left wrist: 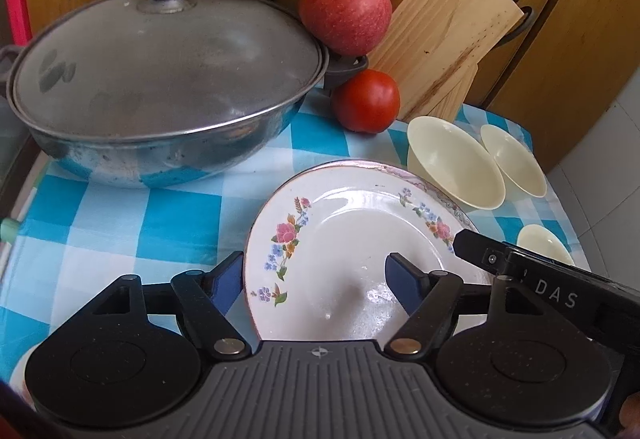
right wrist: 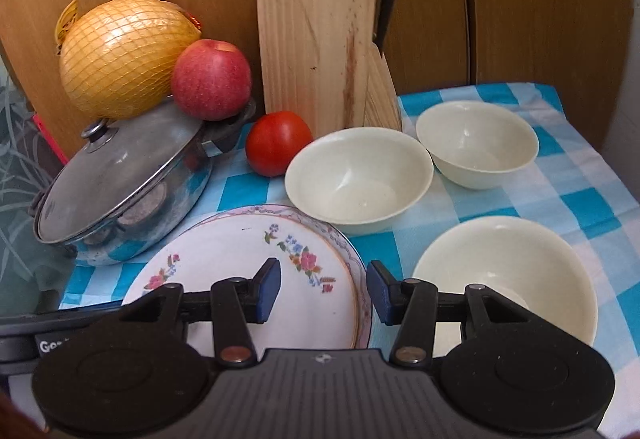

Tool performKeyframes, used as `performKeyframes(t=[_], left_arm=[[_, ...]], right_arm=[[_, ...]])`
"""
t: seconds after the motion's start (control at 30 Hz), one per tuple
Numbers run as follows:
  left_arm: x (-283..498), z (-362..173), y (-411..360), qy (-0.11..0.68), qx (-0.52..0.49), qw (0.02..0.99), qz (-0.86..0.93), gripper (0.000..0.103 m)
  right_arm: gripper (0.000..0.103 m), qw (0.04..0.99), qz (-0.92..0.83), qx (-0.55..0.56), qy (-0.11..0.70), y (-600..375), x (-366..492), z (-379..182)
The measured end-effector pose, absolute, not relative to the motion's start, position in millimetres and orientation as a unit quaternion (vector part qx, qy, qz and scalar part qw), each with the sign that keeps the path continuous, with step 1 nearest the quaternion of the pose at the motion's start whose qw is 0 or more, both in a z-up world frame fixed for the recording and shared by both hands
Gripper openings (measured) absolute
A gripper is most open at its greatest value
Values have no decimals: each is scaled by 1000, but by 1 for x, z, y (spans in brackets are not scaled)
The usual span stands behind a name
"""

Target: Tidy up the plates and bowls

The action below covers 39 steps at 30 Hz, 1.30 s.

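Observation:
A floral plate (left wrist: 352,239) (right wrist: 240,259) lies on top of a second plate with a pink patterned rim (right wrist: 352,251) on the blue checked cloth. My left gripper (left wrist: 314,279) is open, its jaws set wide across the plate's left rim. My right gripper (right wrist: 323,291) is open too, with the right rim of the stacked plates between its blue pads and clear of both. One of its fingers (left wrist: 472,247) shows at the plate's right edge in the left wrist view. Three cream bowls (right wrist: 356,179) (right wrist: 476,143) (right wrist: 504,279) stand separately to the right of the plates.
A lidded steel pot (left wrist: 160,87) sits left of the plates, with a netted pomelo (right wrist: 124,55) and an apple (right wrist: 212,79) resting at its back. A tomato (right wrist: 278,147) and a wooden knife block (right wrist: 316,43) stand behind. Wooden panels close the back; the cloth (right wrist: 600,207) ends at right.

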<state>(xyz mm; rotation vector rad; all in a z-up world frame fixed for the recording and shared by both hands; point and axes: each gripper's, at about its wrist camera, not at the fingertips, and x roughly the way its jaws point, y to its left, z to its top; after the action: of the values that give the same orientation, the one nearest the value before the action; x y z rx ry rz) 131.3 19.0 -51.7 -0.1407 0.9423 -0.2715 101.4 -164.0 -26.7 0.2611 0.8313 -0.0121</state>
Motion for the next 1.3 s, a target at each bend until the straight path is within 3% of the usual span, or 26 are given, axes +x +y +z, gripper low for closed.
performKeyframes(t=[0.7,1.3], left_arm=[[81,-18,70,406,-49,907,-103,86],[31,-30,157,443,-78,890,-72,86]], right_arm=[[45,899,77,144,406,-133,57,-11],[45,863,178,124,456,-66,16,-25]])
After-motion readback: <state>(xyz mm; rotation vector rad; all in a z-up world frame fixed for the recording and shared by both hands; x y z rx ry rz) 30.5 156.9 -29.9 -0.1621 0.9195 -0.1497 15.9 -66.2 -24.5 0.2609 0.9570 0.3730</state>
